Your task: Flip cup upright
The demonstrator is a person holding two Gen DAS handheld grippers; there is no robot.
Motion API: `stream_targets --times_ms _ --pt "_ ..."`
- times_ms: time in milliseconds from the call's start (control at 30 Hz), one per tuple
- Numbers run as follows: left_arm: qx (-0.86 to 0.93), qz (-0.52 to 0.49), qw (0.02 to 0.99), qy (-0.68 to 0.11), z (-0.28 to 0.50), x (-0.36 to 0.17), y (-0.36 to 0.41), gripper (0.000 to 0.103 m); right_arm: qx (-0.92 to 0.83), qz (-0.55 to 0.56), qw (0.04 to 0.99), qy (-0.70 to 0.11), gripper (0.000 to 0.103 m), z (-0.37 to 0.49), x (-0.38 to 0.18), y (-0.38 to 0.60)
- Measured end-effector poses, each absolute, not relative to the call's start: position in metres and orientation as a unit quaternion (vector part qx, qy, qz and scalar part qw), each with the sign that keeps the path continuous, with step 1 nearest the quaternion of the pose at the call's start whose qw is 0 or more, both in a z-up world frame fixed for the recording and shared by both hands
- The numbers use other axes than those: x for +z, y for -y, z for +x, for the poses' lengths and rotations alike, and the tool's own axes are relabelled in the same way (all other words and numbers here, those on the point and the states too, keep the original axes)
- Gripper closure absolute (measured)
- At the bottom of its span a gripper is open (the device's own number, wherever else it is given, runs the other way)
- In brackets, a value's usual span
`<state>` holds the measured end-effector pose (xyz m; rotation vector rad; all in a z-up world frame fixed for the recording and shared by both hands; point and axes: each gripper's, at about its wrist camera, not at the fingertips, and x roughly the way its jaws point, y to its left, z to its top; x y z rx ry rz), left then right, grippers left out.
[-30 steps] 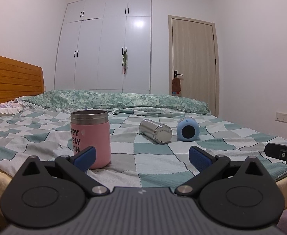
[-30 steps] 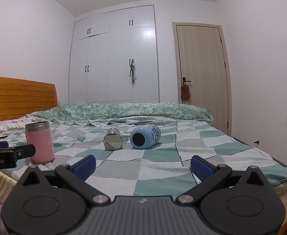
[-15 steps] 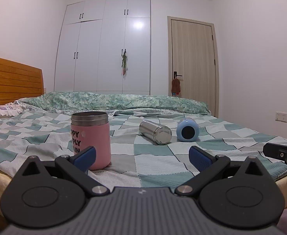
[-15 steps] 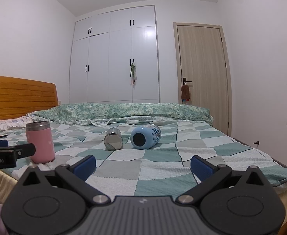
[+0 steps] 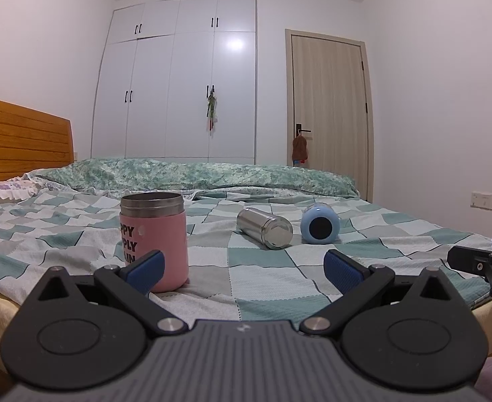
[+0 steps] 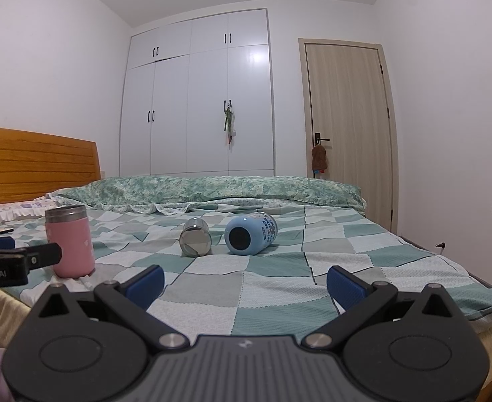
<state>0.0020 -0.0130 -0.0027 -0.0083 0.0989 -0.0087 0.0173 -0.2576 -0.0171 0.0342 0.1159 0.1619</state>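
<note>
My left claw (image 5: 242, 264) is spread wide with nothing between its blue pads (image 5: 145, 266), held low at the near edge of the bed (image 5: 272, 278). My right claw (image 6: 244, 281) is spread just as wide and grips nothing; it sits at the same near edge, further to the right, and its tip shows at the right border of the left view.

Three containers rest on the checked green and white bedspread. The pink cup (image 5: 154, 239) stands upright with its steel rim on top, just beyond my left pad; black letters run down its side. From this low angle I cannot see inside it, so I cannot tell whether it holds anything. In the right view the same pink cup (image 6: 70, 241) stands at the left, behind the tip of my left claw.

The steel cup (image 5: 264, 227) lies on its side near the middle of the bed, its flat shiny end turned toward me. Just beside it on the right lies the blue cup (image 5: 319, 223), also on its side, a dark round end facing me. From the right view the steel cup (image 6: 195, 242) and blue cup (image 6: 251, 232) lie close together, and I cannot tell if they touch. Both are well apart from my claws.
</note>
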Motion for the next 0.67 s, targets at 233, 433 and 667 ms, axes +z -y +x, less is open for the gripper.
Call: stream_targets --times_ms 233,433,667 --pt "-0.004 -0.006 0.999 -0.045 0.0 -0.0023 0.013 0.0 0.081 0.016 0.995 -0.058 0.0 0.0176 -0.0175 0.2574" --pt "-0.006 -0.002 0.999 -0.04 -0.0024 -0.0024 0.0139 0.0 0.081 0.015 0.995 -0.058 0.0 0.0178 -0.0175 0.2572" --pt "-0.008 -0.001 0.999 -0.038 -0.0031 -0.0017 0.0139 0.0 0.082 0.014 0.995 -0.058 0.0 0.0179 -0.0177 0.2568"
